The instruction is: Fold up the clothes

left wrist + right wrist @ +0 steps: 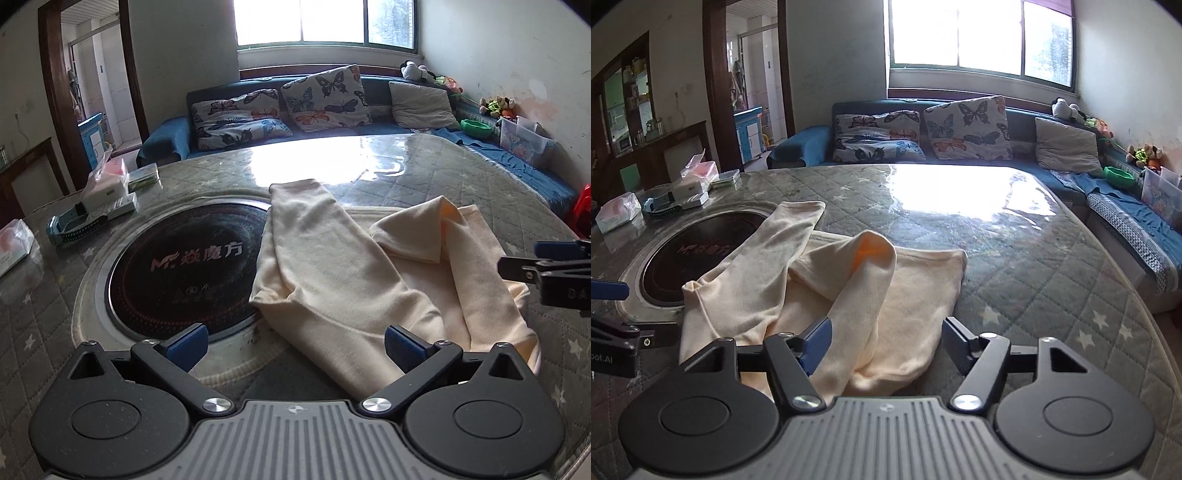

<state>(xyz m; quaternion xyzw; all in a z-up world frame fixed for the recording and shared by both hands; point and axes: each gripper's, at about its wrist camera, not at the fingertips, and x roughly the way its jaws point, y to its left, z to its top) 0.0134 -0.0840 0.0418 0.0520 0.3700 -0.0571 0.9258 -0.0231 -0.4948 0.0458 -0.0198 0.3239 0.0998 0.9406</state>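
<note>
Quilted table cover under both my tongs. From left: my left gripper gapes empty, just short of the cream garment, whose left sleeve runs away from me; my right gripper, also gaping and empty, straddles the right sleeve.

- big round table with a quilted grey star-print cover under shiny clear plastic
- black induction cooktop sunk into the middle of it
- tissue pack and some small boxes near the left edge
- blue sofa behind, with butterfly cushions
- stuffed toys along the wall
- bright window
</note>
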